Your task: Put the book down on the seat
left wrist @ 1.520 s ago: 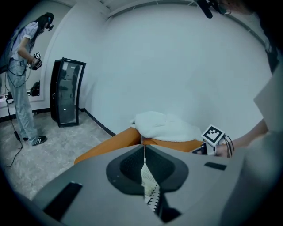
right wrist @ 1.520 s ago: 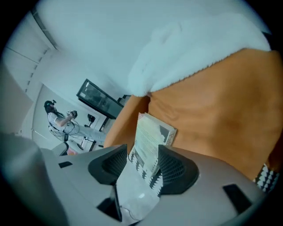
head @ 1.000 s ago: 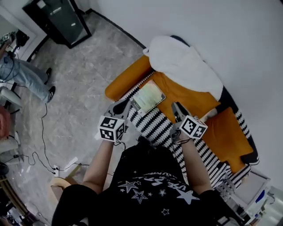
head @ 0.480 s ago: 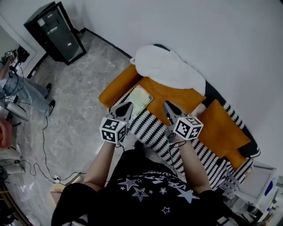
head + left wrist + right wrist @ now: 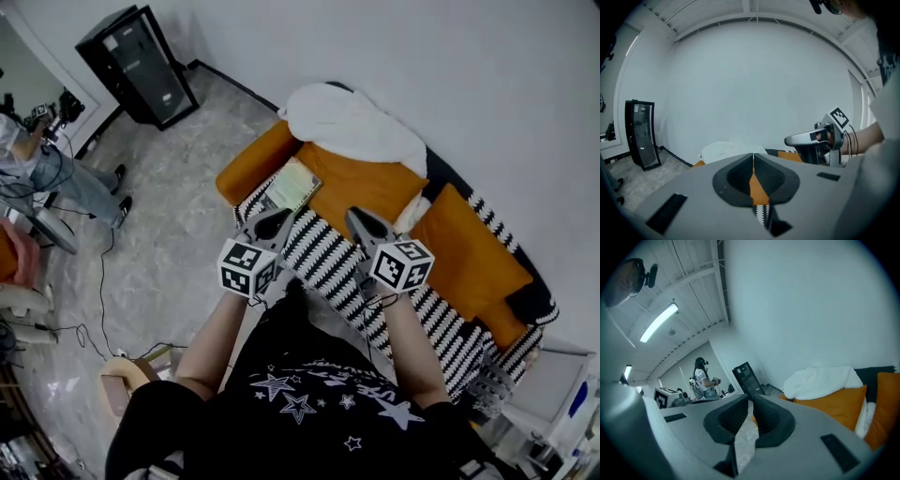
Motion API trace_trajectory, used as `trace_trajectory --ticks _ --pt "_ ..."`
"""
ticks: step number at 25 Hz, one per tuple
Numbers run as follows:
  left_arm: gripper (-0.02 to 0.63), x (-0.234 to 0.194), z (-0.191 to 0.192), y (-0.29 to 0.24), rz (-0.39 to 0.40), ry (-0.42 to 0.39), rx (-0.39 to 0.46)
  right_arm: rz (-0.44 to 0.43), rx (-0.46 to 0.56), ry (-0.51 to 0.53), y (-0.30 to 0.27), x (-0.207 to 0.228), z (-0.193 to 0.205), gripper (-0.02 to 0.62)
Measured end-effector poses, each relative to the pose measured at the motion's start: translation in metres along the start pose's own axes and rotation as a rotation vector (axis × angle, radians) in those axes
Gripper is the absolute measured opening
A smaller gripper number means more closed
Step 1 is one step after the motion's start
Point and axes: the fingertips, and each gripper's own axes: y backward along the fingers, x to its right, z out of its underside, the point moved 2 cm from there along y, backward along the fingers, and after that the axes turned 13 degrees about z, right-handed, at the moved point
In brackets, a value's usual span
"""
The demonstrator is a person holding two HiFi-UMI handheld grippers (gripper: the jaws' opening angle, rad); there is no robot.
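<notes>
Both left gripper (image 5: 275,221) and right gripper (image 5: 359,221) show empty jaws pressed together; the book (image 5: 290,187) lies on the seat (image 5: 328,258) beyond them.

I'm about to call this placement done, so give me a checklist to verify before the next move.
1. Book lies on the sofa seat, beside the orange armrest: ok.
2. Book looks flat, not propped up: ok.
3. Left gripper has its jaws together with nothing between them: ok.
4. Right gripper is closing, jaws almost together, nothing between them: ok.
5. Both grippers are apart from the book, above the striped throw: ok.
6. Book is settled and will not slide: cannot tell.
</notes>
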Motion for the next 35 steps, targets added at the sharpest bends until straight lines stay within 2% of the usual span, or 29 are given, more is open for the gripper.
trace_trajectory --ticks 6,13,22,26,30,35 --pt "0.014 0.057 0.013 0.030 -0.022 0.026 0.021 -0.021 0.027 -0.022 0.052 -0.005 0.026 0.048" --pt "0.014 0.100 0.024 0.055 -0.018 0.041 0.040 -0.019 0.002 -0.027 0.090 -0.014 0.058 0.043" --pt "0.014 0.112 0.036 0.083 0.000 0.056 0.053 -0.023 0.014 0.020 0.118 -0.041 0.068 0.040" --pt "0.014 0.120 0.031 0.094 0.041 0.051 0.083 0.007 0.022 0.041 0.129 -0.052 0.070 0.040" --pt "0.014 0.122 0.040 0.117 0.086 0.046 0.059 0.022 0.038 0.045 0.133 -0.081 0.072 0.040" --pt "0.014 0.109 0.057 0.157 0.096 0.054 0.037 0.013 0.030 0.068 0.130 -0.121 0.088 0.040"
